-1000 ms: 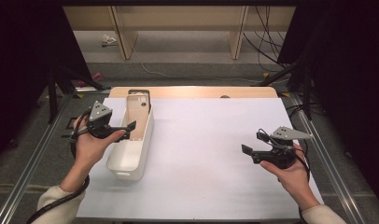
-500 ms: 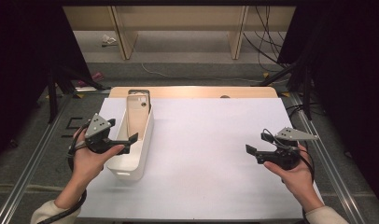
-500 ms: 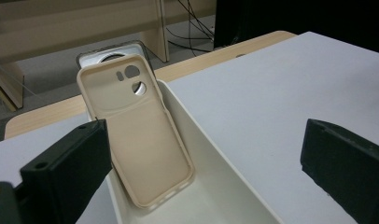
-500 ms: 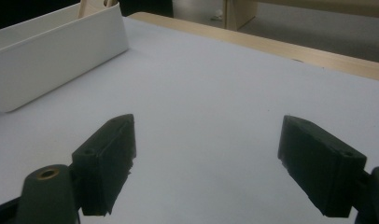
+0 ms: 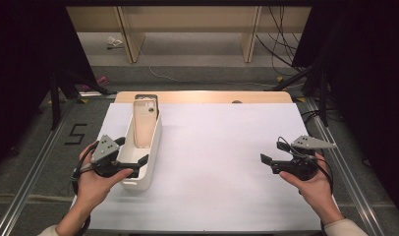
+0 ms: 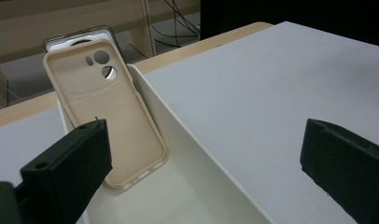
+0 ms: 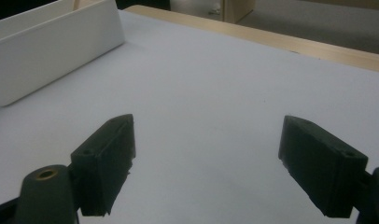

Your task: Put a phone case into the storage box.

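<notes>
With fingers wide, the left gripper straddling the bin's wall could topple the leaning phone case.

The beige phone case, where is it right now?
In the high view the beige phone case leans upright at the far end of the white tray, on the table's left, just beyond the open left gripper.

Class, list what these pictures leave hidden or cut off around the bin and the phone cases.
- Left gripper view: the second case is mostly hidden behind the beige case.
- Left gripper view: the bin's near end is cut off by the bottom edge.
- Right gripper view: the bin's inside is hidden by its wall.
</notes>
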`<state>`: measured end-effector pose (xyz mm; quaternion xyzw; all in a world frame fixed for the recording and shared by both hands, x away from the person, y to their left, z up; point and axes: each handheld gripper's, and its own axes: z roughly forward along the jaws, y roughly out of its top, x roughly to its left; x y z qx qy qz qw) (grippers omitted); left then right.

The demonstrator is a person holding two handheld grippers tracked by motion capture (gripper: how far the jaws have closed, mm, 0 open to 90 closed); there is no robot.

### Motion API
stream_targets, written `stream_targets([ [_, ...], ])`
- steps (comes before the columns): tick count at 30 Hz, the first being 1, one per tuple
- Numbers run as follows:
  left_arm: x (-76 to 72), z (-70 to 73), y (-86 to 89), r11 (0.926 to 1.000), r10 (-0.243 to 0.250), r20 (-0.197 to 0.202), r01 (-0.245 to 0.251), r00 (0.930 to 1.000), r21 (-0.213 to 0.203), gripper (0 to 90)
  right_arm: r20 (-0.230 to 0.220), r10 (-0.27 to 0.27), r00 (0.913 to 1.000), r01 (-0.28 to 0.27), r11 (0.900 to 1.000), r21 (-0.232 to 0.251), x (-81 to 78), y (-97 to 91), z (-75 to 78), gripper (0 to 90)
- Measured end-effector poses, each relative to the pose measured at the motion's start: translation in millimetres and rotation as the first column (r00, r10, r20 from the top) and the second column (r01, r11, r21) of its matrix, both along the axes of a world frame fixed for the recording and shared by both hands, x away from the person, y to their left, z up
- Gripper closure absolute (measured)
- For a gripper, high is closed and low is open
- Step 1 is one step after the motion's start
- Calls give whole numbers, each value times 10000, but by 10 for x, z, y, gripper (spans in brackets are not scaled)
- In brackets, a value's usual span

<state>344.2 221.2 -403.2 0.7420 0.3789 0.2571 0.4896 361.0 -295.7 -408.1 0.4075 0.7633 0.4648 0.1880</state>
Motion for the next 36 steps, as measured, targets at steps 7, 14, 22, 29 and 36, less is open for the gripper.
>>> stream_targets([
  [7,-67,-59,-39,9998,-204,-20,204,9998,4,16,-72,44,10000,-44,10000,-79,-26,-4,-6,195],
  [14,-104,-77,-42,9996,-276,62,276,9996,34,16,-99,53,9999,-54,9999,-97,-61,-25,-6,194],
  [22,-137,-118,-34,9995,-309,7,308,9995,88,15,-157,90,9998,-92,9999,-124,-89,-46,-23,194],
  [29,-164,-141,-17,9996,-273,-13,273,9996,117,15,-190,111,9998,-113,9999,-121,-116,-59,-30,194],
  [36,-195,-177,-13,9996,-268,-80,269,9996,119,15,-211,145,9997,-147,9998,-122,-144,-72,-39,194],
])
